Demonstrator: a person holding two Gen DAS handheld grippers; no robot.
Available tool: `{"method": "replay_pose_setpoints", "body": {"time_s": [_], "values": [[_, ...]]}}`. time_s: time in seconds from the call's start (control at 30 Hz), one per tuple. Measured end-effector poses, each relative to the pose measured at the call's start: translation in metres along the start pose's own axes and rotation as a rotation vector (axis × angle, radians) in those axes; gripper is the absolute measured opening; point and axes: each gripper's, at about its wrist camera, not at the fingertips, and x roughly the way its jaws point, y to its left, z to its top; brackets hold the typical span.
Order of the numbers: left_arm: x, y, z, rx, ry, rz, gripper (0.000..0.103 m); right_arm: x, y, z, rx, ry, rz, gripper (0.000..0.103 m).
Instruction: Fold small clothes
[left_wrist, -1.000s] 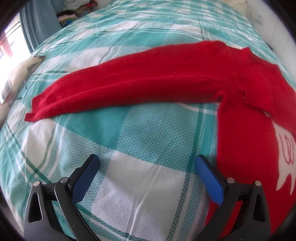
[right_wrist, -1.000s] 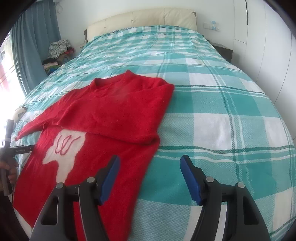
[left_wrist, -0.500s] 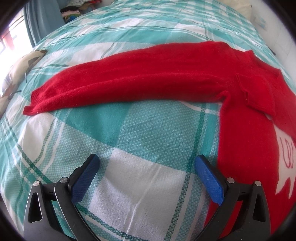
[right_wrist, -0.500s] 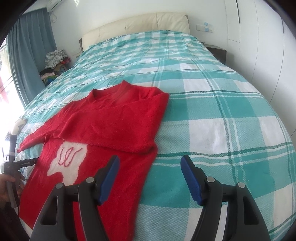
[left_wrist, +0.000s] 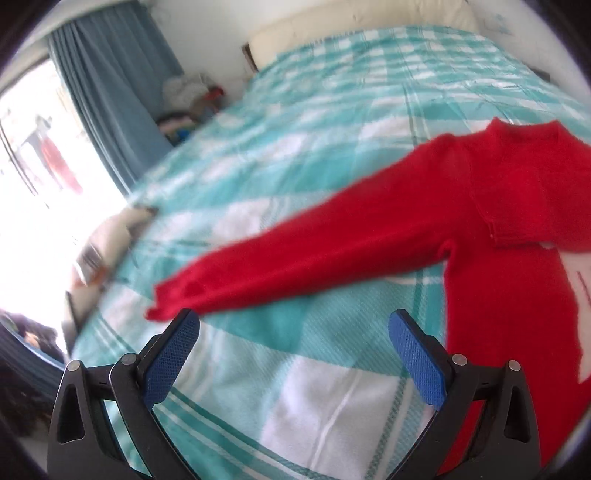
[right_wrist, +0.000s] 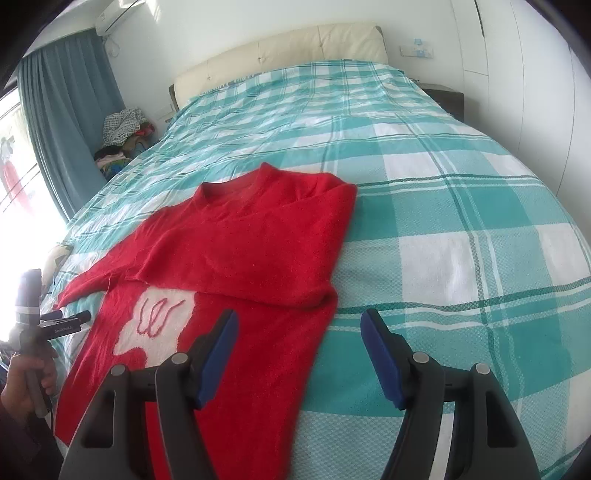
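Sweater (right_wrist: 236, 258), red and half folded, is spread near the bed's (right_wrist: 461, 229) left edge, while left gripper (left_wrist: 293, 325) and right gripper (right_wrist: 297, 332) are held wide open, empty.

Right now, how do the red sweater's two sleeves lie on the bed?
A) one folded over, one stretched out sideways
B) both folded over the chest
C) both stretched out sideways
A: on the red sweater one sleeve is folded across the chest, while the other sleeve lies stretched out on the checked bedspread.
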Motion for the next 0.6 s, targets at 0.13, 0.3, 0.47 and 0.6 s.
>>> {"method": "replay_pose_setpoints", "body": {"time_s": [0.13,0.3,0.47,0.6], "values": [[-0.021,-0.011,0.004,0.135,-0.242,0.298,0.103,0.002,-0.005,-0.001,0.02,0.0,-0.012,0.068],[-0.015,-0.015,0.001,0.187,-0.225,0.298,0.103,0.003,-0.007,0.0,0.023,-0.002,-0.015,0.068],[-0.008,-0.009,0.001,0.106,-0.103,0.141,0.103,0.0,-0.006,0.0,0.018,-0.007,-0.003,0.068],[0.009,0.01,0.004,-0.032,0.031,-0.092,0.103,0.001,-0.006,-0.001,0.017,-0.006,-0.004,0.068]]}}
